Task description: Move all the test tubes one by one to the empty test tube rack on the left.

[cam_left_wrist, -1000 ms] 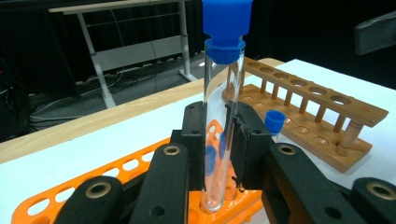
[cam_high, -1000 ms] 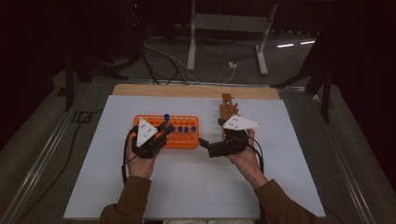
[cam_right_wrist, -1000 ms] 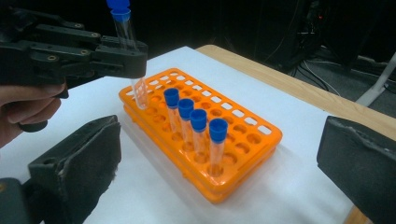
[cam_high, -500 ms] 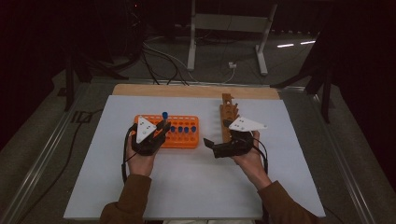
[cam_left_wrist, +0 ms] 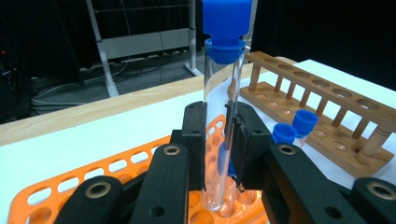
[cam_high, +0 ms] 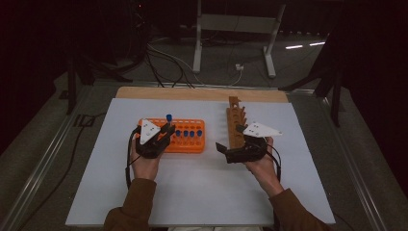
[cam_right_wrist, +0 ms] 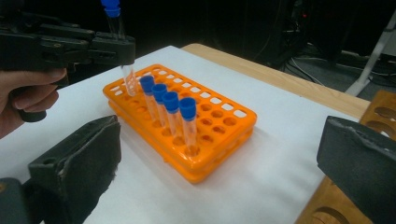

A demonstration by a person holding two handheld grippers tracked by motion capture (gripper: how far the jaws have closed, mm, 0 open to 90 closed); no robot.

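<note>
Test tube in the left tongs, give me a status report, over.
Left tongs shut on capped test tube, lifted above orange rack. Right tongs open, empty, beside wooden rack. Four capped tubes remain racked. Nothing in the way.

Tube rack [cam_high: 185,138] left of wooden rack [cam_high: 235,122]

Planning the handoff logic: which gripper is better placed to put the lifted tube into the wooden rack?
Left. The left gripper is shut on the capped tube, lifted above the orange rack; the right gripper is open, empty, beside the wooden rack.
</note>
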